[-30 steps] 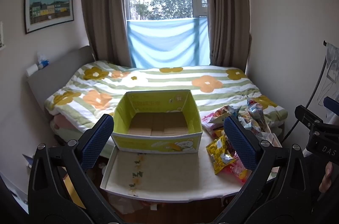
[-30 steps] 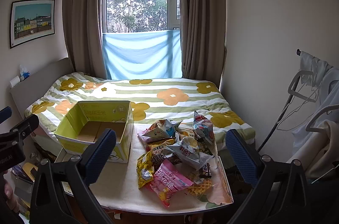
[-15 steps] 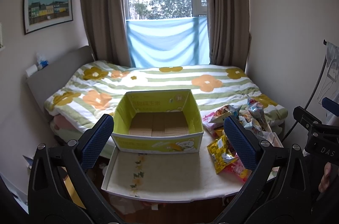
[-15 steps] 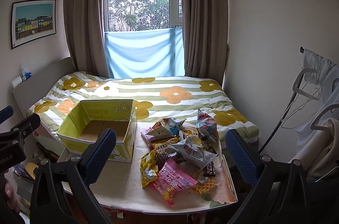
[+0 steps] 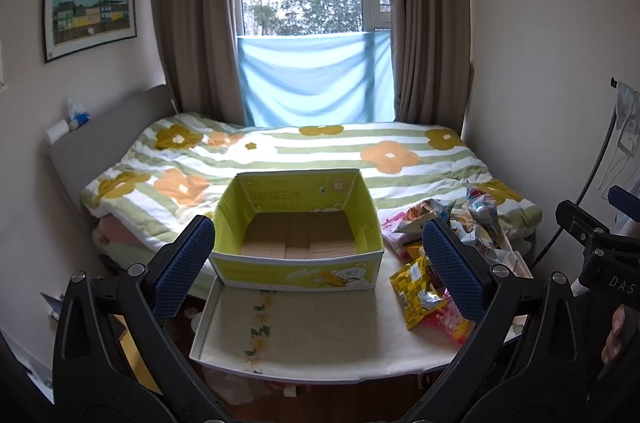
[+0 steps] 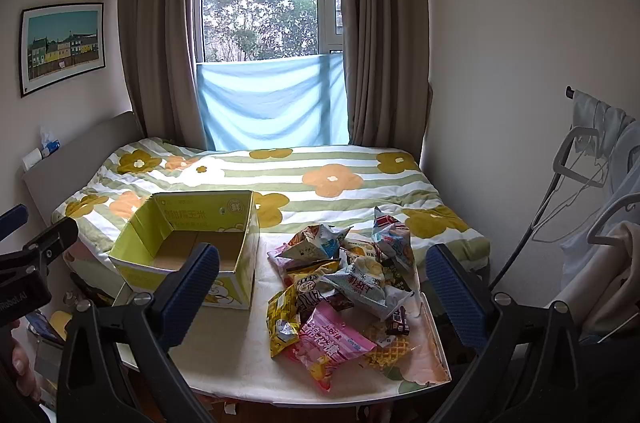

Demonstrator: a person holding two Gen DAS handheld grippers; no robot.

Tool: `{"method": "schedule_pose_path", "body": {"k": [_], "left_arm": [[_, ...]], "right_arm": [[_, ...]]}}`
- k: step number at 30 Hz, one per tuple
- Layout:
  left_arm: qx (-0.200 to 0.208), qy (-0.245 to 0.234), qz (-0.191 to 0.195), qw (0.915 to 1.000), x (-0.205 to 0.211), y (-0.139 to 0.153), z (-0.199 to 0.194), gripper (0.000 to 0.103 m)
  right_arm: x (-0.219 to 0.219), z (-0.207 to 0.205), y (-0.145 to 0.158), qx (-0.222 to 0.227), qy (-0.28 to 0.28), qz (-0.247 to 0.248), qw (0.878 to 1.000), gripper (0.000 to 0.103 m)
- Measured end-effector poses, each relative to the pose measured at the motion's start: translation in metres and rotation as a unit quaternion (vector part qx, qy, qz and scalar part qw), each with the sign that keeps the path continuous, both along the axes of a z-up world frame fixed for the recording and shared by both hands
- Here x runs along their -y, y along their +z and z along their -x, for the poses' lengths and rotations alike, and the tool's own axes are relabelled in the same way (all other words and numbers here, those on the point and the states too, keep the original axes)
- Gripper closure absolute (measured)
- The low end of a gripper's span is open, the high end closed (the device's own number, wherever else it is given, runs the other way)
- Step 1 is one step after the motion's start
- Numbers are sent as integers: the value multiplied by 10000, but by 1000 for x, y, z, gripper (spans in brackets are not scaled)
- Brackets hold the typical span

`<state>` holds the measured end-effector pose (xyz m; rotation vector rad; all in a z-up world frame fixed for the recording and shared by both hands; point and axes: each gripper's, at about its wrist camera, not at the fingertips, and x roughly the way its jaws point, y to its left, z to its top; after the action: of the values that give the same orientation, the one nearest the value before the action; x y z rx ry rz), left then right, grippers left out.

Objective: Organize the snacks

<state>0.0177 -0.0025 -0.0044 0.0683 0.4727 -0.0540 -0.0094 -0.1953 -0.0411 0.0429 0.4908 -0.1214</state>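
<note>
- Both hand-held grippers hover spread wide and empty: left hand-held gripper (image 5: pixel 316 271) faces the yellow box (image 5: pixel 296 265), right hand-held gripper (image 6: pixel 320 287) faces the snack pile (image 6: pixel 344 287).
- Snack packets lie heaped on the worktop (image 6: pixel 240 355) just right of the empty box — light, crinkly, slippery film, likely crushable inside.
- Best pinched at a flat sealed edge; the pink packet (image 6: pixel 332 339) lies nearest and topmost.
- Each sits level, well above the worktop, aimed forward.

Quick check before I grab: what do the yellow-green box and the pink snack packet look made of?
The yellow-green box looks like corrugated cardboard: brown raw inside, glossy printed outside, folded bottom flaps. The pink snack packet looks like thin plastic film, shiny and crinkled with a sealed edge, so probably slippery.
</note>
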Motion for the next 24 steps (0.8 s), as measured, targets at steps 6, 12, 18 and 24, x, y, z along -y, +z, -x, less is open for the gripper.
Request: {"method": "schedule_pose_path", "body": {"k": [6, 12, 18, 24], "left_arm": [[-38, -6, 14, 10000, 1, -2, -3, 0], [-120, 11, 66, 9999, -1, -6, -4, 0], [-485, -200, 298, 9982, 3, -26, -12, 0], [-1137, -295, 499, 9918, 23, -63, -27, 0]], "right_arm": [[1, 0, 0, -1, 2, -11, 10000, 0], [6, 1, -1, 9, -54, -53, 10000, 0], [25, 2, -15, -220, -38, -153, 9996, 0], [48, -8, -50, -726, 122, -305, 9968, 0]]}}
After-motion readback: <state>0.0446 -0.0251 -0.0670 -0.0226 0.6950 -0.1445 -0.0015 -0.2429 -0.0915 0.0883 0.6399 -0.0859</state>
